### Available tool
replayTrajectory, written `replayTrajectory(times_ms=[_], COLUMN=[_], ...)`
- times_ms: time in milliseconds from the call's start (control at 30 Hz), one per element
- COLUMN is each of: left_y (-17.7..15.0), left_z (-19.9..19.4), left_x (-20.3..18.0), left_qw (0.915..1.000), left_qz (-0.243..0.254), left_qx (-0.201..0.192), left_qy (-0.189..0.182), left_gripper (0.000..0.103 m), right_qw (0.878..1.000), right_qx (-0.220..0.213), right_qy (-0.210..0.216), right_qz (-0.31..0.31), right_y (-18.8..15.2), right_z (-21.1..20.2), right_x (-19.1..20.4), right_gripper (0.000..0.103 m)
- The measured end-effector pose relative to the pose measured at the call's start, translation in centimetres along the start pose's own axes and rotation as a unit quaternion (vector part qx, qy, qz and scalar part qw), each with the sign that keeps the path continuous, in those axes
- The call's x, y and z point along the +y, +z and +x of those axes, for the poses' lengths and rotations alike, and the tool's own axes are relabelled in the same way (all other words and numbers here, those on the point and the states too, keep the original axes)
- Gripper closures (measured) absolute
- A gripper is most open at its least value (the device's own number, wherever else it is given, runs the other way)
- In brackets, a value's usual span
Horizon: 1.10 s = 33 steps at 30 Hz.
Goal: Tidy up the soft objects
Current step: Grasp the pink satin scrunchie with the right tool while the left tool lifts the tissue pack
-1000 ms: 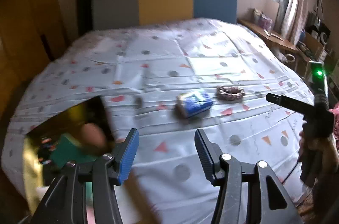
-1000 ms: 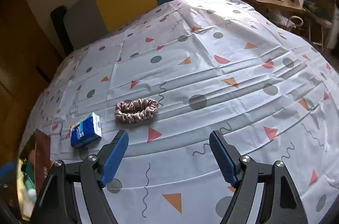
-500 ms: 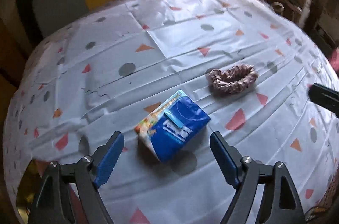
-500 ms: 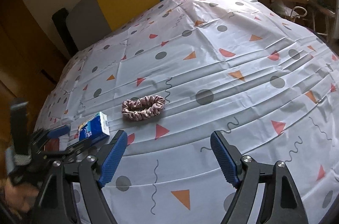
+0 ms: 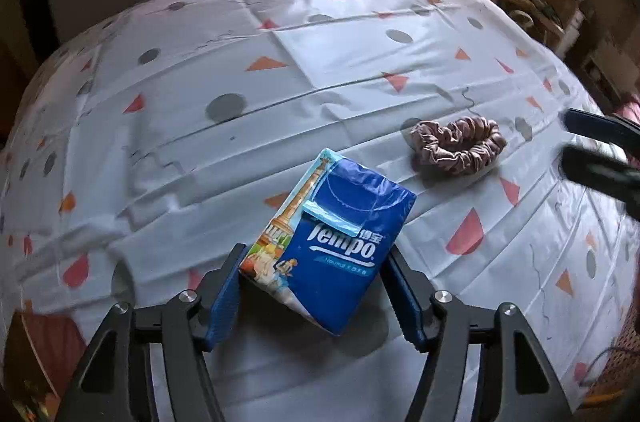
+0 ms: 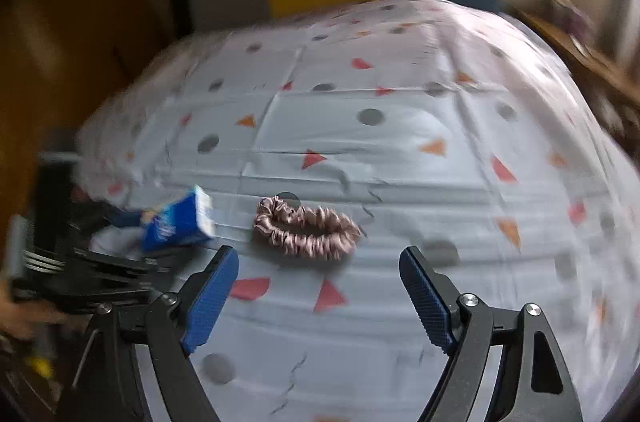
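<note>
Left tool: straddles the near end of the blue tissue pack, jaws closing. The left pad looks to be at the pack's corner; the right pad sits just beside its edge. I cannot confirm either is pressing, so I count the jaws as parted with the pack between them. The pack lies flat and skewed on the patterned bed cover, near the left front part of the bed.

Risk, left: the pack sits diagonal to the jaws, so the pads would likely meet corners rather than flat sides. The soft wrapper may crumple or twist out as the jaws close. The slick cover may also let it slide.

Pink scrunchie: lies loose on the cover just right of the pack, not touching it.

Right tool: jaws wide apart and holding nothing, above the cover just short of the scrunchie. Its view is motion-blurred.

Risk, right: the two tools work close together, and the left one shows at the edge of the right view. A reach for the scrunchie could bump the left tool or nudge the pack. The low, floppy scrunchie may be pinched by only one fold, or the cover caught with it.
</note>
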<state>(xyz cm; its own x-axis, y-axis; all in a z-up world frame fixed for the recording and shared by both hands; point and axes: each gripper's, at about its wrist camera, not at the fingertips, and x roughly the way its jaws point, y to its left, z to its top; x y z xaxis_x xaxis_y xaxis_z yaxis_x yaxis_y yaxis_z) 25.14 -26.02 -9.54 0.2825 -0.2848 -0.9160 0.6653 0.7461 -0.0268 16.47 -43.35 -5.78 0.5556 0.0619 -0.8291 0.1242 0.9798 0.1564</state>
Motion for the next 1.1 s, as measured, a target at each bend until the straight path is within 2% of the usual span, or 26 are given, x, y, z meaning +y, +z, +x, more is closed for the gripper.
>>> replayTrajectory(times_ms=[200, 367, 433, 467, 500, 567, 600, 833, 1100], left_y=[-1.2, -2.7, -3.1, -3.3, -3.7, -4.6, -5.0, -8.9, -13.8], left_z=[-3.7, -7.4, -8.6, -9.3, -10.1, -12.0, -12.7, -17.7, -20.1], left_x=[0.5, 0.5, 0.7, 0.7, 0.6, 0.6, 0.6, -0.1, 0.2], left_qw=[0.9986, 0.9966, 0.9952, 0.9944, 0.9932, 0.9907, 0.9893, 0.9794, 0.9746], left_qz=[-0.043, -0.055, -0.063, -0.068, -0.070, -0.069, -0.070, -0.079, -0.107], left_qx=[-0.029, -0.061, -0.073, -0.079, -0.089, -0.109, -0.117, -0.165, -0.174], left_qy=[-0.009, 0.010, 0.012, 0.018, 0.029, 0.043, 0.051, 0.085, 0.091], left_gripper=[0.037, 0.037, 0.037, 0.037, 0.037, 0.037, 0.037, 0.037, 0.037], right_qw=[0.993, 0.989, 0.988, 0.987, 0.987, 0.988, 0.989, 0.992, 0.993], right_qx=[0.049, 0.072, 0.087, 0.102, 0.092, 0.085, 0.089, 0.082, 0.072], right_qy=[0.000, 0.005, 0.010, 0.013, 0.008, 0.016, 0.003, -0.004, 0.032], right_qz=[-0.104, -0.126, -0.125, -0.127, -0.130, -0.126, -0.119, -0.100, -0.085], right_y=[2.1, 2.9, 2.8, 2.5, 2.4, 2.3, 2.1, -0.4, -4.4], right_z=[5.2, 7.8, 8.5, 9.0, 8.8, 8.2, 7.9, 5.0, 0.9], right_x=[2.1, 3.0, 3.0, 3.2, 3.4, 3.6, 3.7, 5.5, 9.6], right_gripper=[0.014, 0.011, 0.022, 0.033, 0.056, 0.086, 0.086, 0.086, 0.086])
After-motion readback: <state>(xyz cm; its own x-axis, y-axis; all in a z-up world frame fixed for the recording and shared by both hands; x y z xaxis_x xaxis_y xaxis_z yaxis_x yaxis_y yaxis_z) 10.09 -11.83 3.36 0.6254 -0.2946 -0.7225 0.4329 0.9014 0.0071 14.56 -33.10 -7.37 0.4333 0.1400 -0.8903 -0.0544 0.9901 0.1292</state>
